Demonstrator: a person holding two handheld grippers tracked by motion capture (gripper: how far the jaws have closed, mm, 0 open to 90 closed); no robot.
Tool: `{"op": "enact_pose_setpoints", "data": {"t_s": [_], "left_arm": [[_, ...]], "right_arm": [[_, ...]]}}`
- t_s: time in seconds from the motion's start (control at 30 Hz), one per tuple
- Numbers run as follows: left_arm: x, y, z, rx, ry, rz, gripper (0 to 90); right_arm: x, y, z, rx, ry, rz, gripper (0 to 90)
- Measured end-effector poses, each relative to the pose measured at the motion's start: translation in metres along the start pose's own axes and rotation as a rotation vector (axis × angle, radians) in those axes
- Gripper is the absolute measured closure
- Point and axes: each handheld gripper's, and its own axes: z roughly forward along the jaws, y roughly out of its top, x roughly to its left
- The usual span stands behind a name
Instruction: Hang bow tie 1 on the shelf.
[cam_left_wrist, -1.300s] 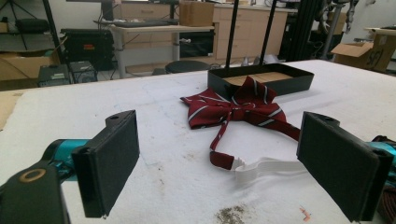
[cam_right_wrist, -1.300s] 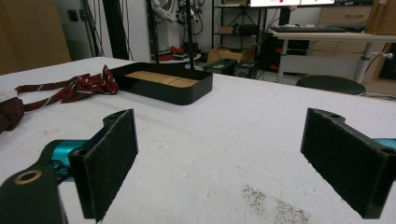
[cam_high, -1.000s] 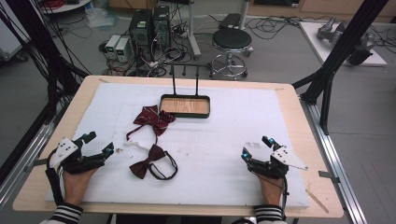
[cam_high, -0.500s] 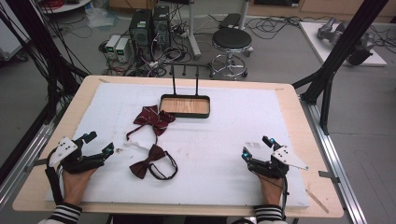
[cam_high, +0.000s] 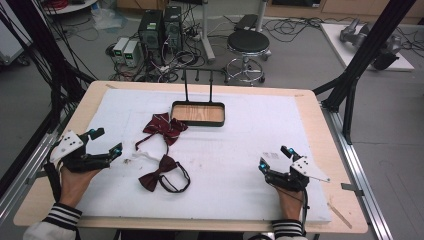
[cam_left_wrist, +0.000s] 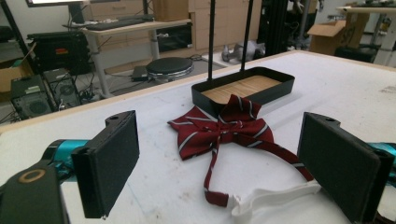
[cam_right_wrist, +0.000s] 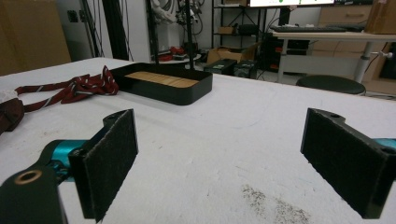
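Two bow ties on the white pad, both left of centre

Striped bow tie: dark red with thin pale diagonal stripes, wings fanned wide, pinched knot in the middle, just in front of the black tray, near its left front corner. Seen close in the left gripper view: glossy fabric, one wing tip leaning against the tray wall, narrow striped neck strap running forward and looping round to a white plastic clasp

Plain bow tie: darker maroon, no stripes visible, lying nearer the front edge, tilted, black strap forming a loop to its right. White strap piece between the two ties

Tray: shallow, black walls, wooden floor, two thin black posts rising from its far side

Left gripper resting at the pad's left edge, held in the left hand, jaws spread wide, nothing between them; pointed at the striped tie, well short of it. Same in the left gripper view: pads far apart, tie framed in the gap, not touched

Right gripper low at the front right, jaws also spread wide and empty, well apart from both ties. In the right gripper view bare pad between the pads, tray and striped tie far off to the left
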Motion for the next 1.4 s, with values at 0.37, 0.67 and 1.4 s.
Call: {"op": "enact_pose_setpoints", "data": {"t_s": [0.37, 0.67, 1.4], "left_arm": [[0.006, 0.022, 0.02, 0.054, -0.08, 0.052, 13.3], [0.017, 0.036, 0.042, 0.133, -0.144, 0.075, 13.4], [0.03, 0.055, 0.108, 0.366, -0.266, 0.183, 14.0]], "right_arm": [[-0.001, 0.0, 0.0, -0.006, -0.001, -0.004, 10.2], [-0.001, 0.0, 0.0, -0.005, -0.001, -0.004, 10.2], [-0.001, 0.0, 0.0, -0.004, 0.0, 0.003, 10.2]]}}
